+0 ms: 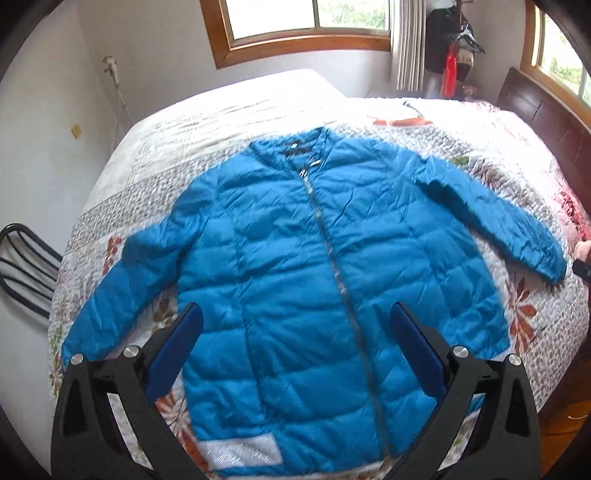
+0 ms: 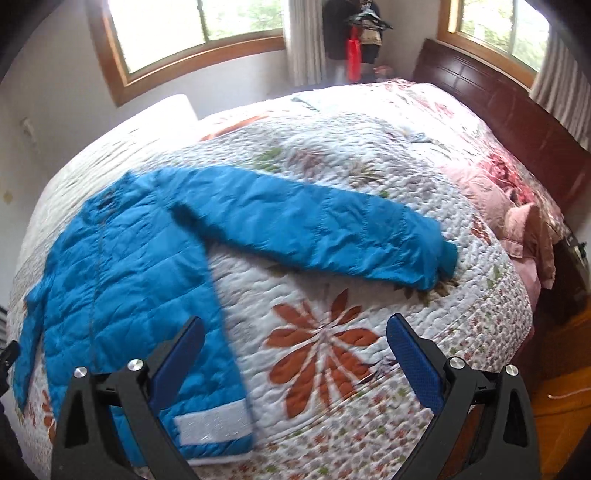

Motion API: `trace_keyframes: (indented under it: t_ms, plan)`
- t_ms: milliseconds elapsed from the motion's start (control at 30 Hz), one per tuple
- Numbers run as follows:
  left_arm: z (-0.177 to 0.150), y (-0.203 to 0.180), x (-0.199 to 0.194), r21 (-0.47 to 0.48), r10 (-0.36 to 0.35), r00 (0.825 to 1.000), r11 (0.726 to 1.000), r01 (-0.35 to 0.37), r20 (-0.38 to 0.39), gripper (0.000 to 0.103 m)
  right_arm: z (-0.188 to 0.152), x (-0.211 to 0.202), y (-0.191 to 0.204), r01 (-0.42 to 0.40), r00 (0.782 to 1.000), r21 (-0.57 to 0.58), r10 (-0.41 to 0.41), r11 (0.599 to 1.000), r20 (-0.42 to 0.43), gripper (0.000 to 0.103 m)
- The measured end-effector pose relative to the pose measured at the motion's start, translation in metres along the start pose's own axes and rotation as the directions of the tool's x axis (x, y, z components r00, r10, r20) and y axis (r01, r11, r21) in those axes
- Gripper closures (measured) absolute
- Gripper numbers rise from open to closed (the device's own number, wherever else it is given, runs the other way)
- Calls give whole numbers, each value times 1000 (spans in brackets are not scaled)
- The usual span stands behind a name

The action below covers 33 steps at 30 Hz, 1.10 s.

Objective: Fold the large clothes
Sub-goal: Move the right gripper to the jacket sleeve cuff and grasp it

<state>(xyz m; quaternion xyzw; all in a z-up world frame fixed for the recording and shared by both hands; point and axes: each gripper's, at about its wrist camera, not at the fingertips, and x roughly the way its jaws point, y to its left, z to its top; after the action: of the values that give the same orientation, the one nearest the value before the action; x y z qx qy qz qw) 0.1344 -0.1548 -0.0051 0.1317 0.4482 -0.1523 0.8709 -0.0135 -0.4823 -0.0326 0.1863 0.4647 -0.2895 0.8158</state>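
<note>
The blue jacket [image 1: 314, 266] lies zipped and spread flat on the bed [image 1: 155, 155], ready for folding. The left gripper [image 1: 295, 325] hovers with jaws wide and empty over its hem; the right gripper [image 2: 295, 336], equally spread, has the sleeve [image 2: 314, 229] ahead.

Home bedroom: quilted bed [image 2: 369, 155], probably hanging clothes [image 2: 364, 33].

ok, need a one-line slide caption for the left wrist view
Open left gripper hovering over a blue puffer jacket laid flat, zipped, sleeves spread, on a floral quilt.
</note>
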Motion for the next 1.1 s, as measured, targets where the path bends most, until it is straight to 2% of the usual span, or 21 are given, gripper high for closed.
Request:
trace_keyframes:
  t_ms: [133,300,400,500,633,800,900,933,967,1100]
  plan:
    - [46,-44,39,-2,-42,999,999,42,-5,3,30,46,-74,100,995,138,-96,985,-34,4]
    - [90,-103,91,-30,-80,997,996,80,17,4,48,103,-149,142,986,242,-115,960,-120,5]
    - [105,-137,121,-11,-110,994,994,110,-3,4,52,131,-178,153,982,272,-116,950,-146,5]
    - [113,-154,147,-24,-129,992,991,129,-14,4,56,155,-203,152,980,291,-104,945,-172,5]
    - [120,-170,178,-29,-140,990,990,140,-32,4,58,177,-220,116,980,278,-64,954,-191,6]
    - [121,-176,203,-32,-141,988,990,139,-64,4,62,194,-219,64,981,245,-16,967,-193,8]
    - [122,-175,214,-34,-142,986,990,140,-85,4,66,205,-218,40,978,252,14,967,-208,17]
    - [122,-175,217,-37,-147,985,989,144,-90,4,67,209,-218,18,976,260,39,966,-214,25]
    - [122,-175,219,-39,-151,984,988,148,-92,4,67,212,-218,6,974,268,55,963,-220,26]
    - [123,-174,228,-47,-163,980,986,159,-112,4,68,213,-211,13,976,243,41,970,-214,40]
